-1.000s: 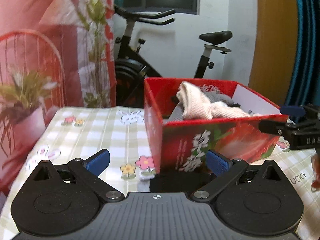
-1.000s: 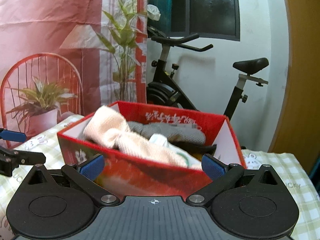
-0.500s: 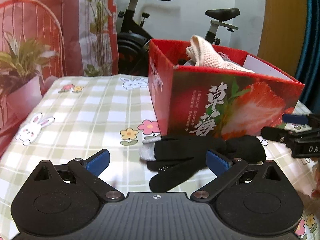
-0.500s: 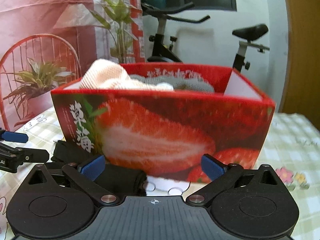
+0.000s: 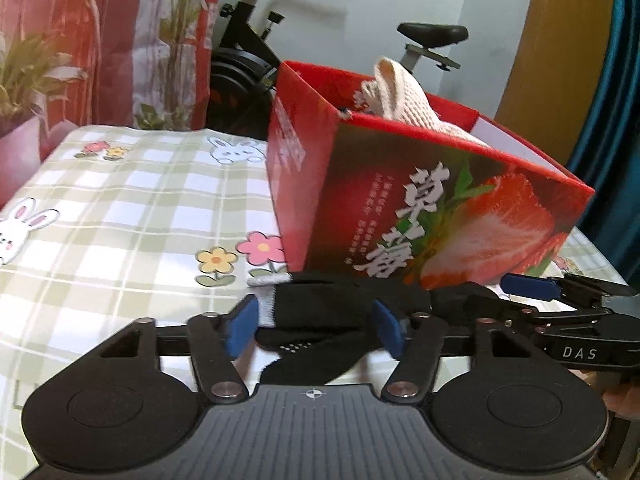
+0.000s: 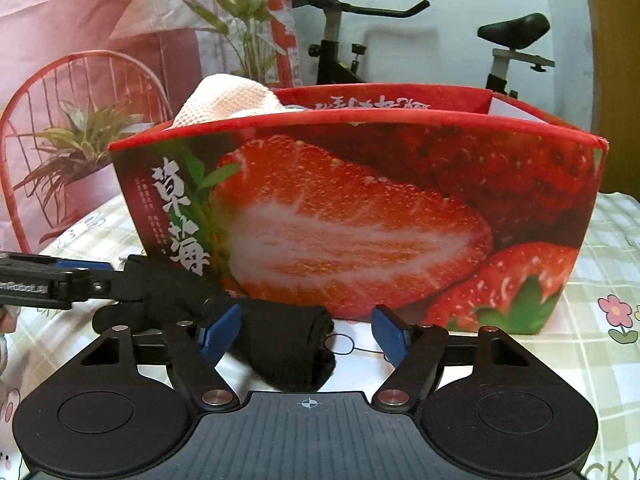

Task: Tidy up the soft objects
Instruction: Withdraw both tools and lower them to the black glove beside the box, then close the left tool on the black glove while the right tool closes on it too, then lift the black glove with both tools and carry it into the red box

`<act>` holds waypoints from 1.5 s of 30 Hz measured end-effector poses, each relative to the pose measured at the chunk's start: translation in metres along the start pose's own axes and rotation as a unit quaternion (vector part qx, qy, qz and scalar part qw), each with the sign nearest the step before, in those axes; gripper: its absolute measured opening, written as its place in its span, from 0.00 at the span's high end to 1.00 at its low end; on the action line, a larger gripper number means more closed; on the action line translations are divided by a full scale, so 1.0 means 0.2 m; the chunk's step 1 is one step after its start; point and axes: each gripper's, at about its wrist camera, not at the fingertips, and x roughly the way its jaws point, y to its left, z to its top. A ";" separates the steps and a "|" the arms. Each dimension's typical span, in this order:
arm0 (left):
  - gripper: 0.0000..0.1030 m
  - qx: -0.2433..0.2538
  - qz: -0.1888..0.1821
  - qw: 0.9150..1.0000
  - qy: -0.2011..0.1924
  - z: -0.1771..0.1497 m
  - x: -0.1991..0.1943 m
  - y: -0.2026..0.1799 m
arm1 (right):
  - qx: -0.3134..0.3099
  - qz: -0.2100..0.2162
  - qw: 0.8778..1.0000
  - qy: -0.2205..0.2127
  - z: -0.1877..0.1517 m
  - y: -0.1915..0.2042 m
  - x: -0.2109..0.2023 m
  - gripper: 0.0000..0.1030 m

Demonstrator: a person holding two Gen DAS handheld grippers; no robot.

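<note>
A black glove [image 5: 324, 320] with a grey fingertip lies on the checked tablecloth in front of the red strawberry box [image 5: 420, 216]. My left gripper [image 5: 316, 330] is open, its blue pads either side of the glove's finger end. My right gripper [image 6: 306, 330] is open around the glove's cuff end [image 6: 288, 344], which sits nearer the left pad. The box [image 6: 360, 216] holds a cream knitted cloth [image 6: 228, 98], which also shows in the left wrist view [image 5: 400, 96]. Each gripper shows in the other's view: the right one [image 5: 560, 300], the left one [image 6: 60, 280].
The checked tablecloth [image 5: 120, 216] with flower and rabbit prints covers the table. An exercise bike [image 6: 400, 40] stands behind the table. A red printed backdrop with plants [image 6: 80, 80] hangs at the left.
Both grippers have dropped from box-top height to the tabletop and moved in on the black glove. Their jaws have narrowed around it.
</note>
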 end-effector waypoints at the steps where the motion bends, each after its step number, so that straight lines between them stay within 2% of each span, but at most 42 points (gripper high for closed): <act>1: 0.51 0.001 -0.004 1.000 0.003 0.00 0.01 0.00 | -0.004 0.003 1.000 0.001 0.00 0.00 0.00 0.35; 9: 0.66 -0.006 -0.018 1.000 0.005 -0.03 0.04 0.01 | -0.019 0.017 1.000 -0.006 -0.01 0.02 -0.01 0.46; 15: 0.66 -0.008 -0.010 1.000 0.000 -0.05 0.04 0.00 | -0.030 0.032 0.999 0.007 -0.01 0.02 0.01 0.48; 19: 0.63 0.004 0.002 1.000 -0.004 -0.06 0.04 -0.01 | -0.023 0.043 0.999 0.017 -0.01 0.01 0.02 0.48; 28: 0.62 0.000 -0.001 1.000 -0.019 -0.10 0.03 0.00 | -0.012 0.057 0.998 0.025 -0.01 -0.01 0.04 0.52; 33: 0.66 -0.011 -0.008 1.000 -0.014 -0.09 0.03 0.01 | -0.019 0.068 0.997 0.026 -0.01 0.00 0.04 0.64; 35: 0.80 -0.016 -0.019 1.000 -0.011 -0.08 0.02 0.02 | -0.021 0.073 0.997 0.025 -0.01 0.00 0.04 0.69; 39: 0.82 -0.002 -0.019 1.000 -0.011 -0.09 0.00 -0.02 | -0.034 0.075 0.996 0.020 -0.02 0.03 0.02 0.78; 45: 0.82 0.006 -0.029 0.999 -0.029 -0.09 -0.09 -0.07 | -0.026 0.083 0.996 0.004 -0.02 0.01 -0.07 0.80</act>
